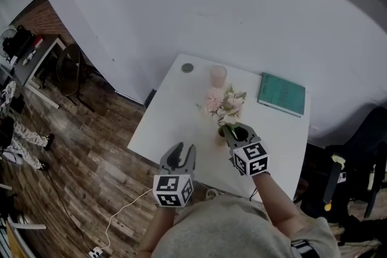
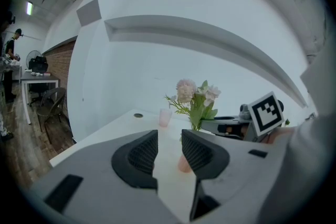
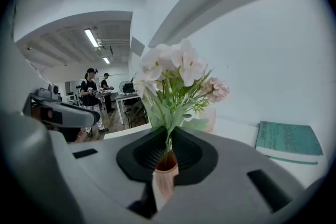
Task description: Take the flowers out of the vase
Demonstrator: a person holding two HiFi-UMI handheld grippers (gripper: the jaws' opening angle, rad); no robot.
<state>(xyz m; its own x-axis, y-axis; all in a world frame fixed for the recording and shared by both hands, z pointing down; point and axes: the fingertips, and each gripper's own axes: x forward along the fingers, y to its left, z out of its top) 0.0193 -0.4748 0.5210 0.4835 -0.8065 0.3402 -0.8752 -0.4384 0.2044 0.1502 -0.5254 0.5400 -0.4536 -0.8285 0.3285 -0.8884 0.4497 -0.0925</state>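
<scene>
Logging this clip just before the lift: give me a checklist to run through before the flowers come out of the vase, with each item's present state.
1. Right tongs shut on flowers, at the stems: ok.
2. Grip sits above vase mouth, not on it: ok.
3. Vase upright on table: ok.
4. Left tongs steadying vase: not ok, open, apart from it.
5. Pink cup clear of blooms: cannot tell.

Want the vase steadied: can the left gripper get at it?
Probably yes. The left gripper is open, aimed at the vase over bare table; the right gripper clamps the stems above it.
</scene>
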